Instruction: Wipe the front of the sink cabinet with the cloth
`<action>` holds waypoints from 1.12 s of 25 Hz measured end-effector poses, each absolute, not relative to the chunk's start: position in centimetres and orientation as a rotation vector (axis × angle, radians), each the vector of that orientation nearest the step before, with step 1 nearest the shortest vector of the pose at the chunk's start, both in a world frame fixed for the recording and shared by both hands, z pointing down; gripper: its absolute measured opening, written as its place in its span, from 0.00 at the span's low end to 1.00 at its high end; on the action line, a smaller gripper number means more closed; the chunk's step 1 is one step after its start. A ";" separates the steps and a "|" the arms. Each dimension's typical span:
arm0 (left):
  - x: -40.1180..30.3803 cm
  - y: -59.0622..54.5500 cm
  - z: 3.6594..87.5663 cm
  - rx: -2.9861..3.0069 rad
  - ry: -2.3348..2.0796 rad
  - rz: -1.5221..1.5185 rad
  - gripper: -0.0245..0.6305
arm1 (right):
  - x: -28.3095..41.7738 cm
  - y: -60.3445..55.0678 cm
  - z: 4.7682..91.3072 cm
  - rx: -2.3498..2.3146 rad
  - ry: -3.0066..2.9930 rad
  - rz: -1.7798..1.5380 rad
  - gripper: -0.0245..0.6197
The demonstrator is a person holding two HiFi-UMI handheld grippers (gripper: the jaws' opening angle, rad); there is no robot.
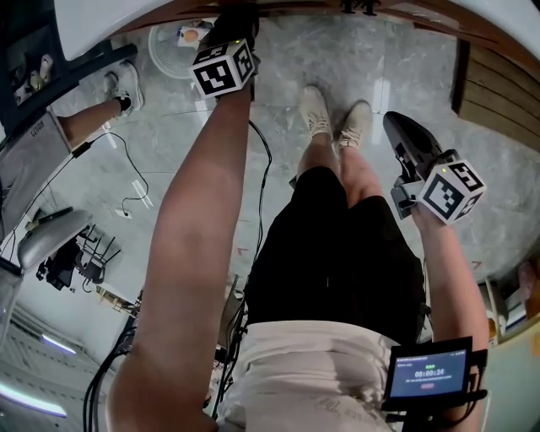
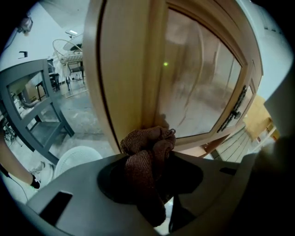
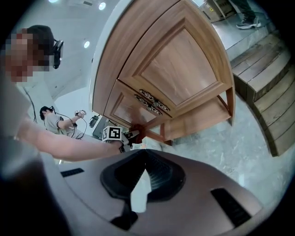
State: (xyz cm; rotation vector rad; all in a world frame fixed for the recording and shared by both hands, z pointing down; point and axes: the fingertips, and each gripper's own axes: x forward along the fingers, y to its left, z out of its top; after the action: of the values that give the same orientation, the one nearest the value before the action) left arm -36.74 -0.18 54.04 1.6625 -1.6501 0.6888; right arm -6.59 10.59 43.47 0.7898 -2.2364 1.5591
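The wooden sink cabinet (image 3: 179, 60) fills the right gripper view, and its lower edge (image 1: 337, 8) runs along the top of the head view. My left gripper (image 1: 226, 51) reaches up to that front, shut on a bunched brown cloth (image 2: 147, 152). The cloth presses against the cabinet's upright frame (image 2: 129, 69), beside a glossy door panel (image 2: 198, 83). From the right gripper view, the left gripper (image 3: 114, 133) and the cloth (image 3: 136, 130) show low on the cabinet. My right gripper (image 1: 395, 125) hangs by my right leg, away from the cabinet, shut and holding nothing.
Wooden steps (image 1: 498, 84) lie right of the cabinet. A white round fan (image 1: 169, 51) sits on the marble floor near the left gripper. Another person's leg and shoe (image 1: 118, 89) stand at the left, with cables (image 1: 126, 169) across the floor. A grey metal frame (image 2: 32, 106) is nearby.
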 end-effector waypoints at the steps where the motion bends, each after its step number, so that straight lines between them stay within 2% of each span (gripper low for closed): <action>1: -37.3 0.1 54.2 1.659 -1.650 0.708 0.29 | -6.8 10.5 43.5 0.789 -2.240 1.559 0.06; 9: -42.5 1.7 56.6 1.573 -1.646 0.857 0.29 | -9.2 10.5 43.9 0.809 -2.264 1.549 0.06; 13: -41.7 1.3 58.0 1.590 -1.625 0.910 0.29 | -9.0 10.8 44.8 0.853 -2.248 1.552 0.06; 28: -24.9 -1.9 57.3 1.802 -1.395 0.709 0.29 | -5.2 10.8 45.0 1.003 -2.261 1.582 0.06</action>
State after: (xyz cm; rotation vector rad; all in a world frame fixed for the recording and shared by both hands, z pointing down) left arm -24.90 -1.87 57.31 1.8020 -1.3950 0.7088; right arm -5.24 10.85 44.95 1.0027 -2.2608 1.5824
